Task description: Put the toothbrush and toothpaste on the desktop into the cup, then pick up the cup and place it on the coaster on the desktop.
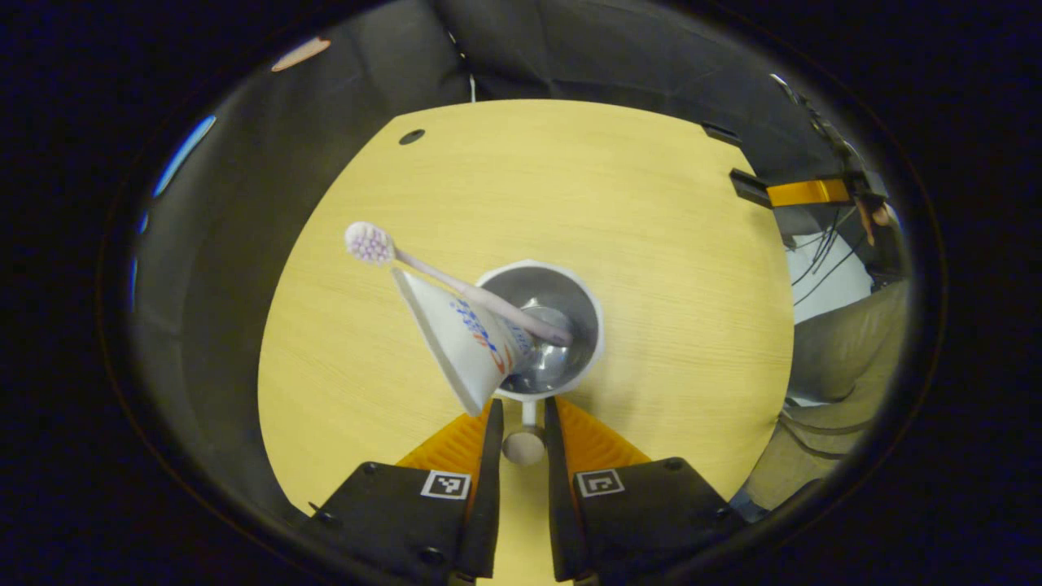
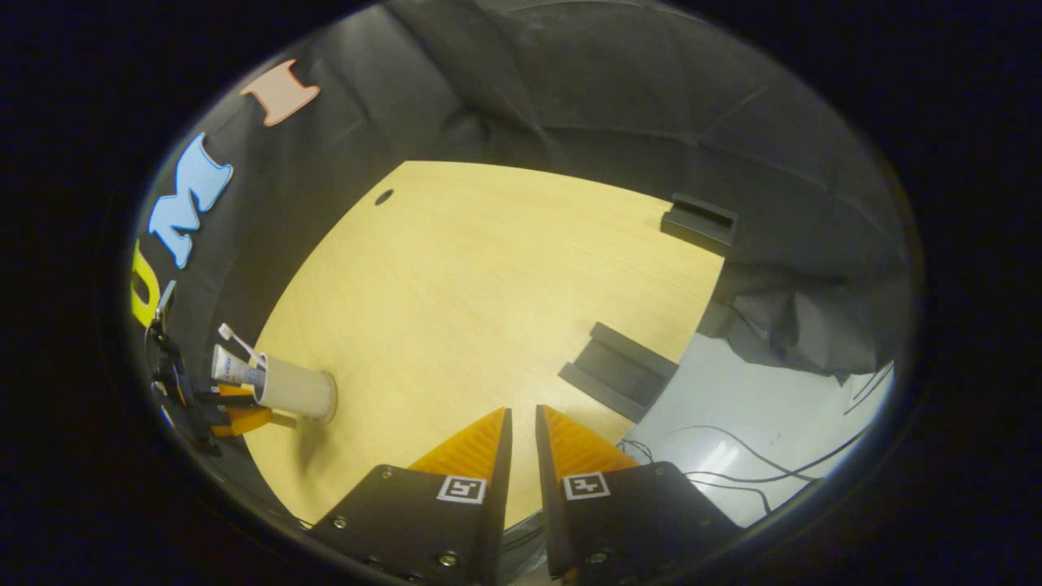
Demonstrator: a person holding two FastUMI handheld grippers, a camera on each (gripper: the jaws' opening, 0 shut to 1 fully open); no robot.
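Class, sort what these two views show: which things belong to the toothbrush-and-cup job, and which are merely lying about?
Job:
pink toothbrush
white toothpaste tube
white metal-lined cup, both items inside
left gripper, fingers either side of the cup's handle

Lying about:
black tray on the desk edge
black cables
right gripper, holding nothing
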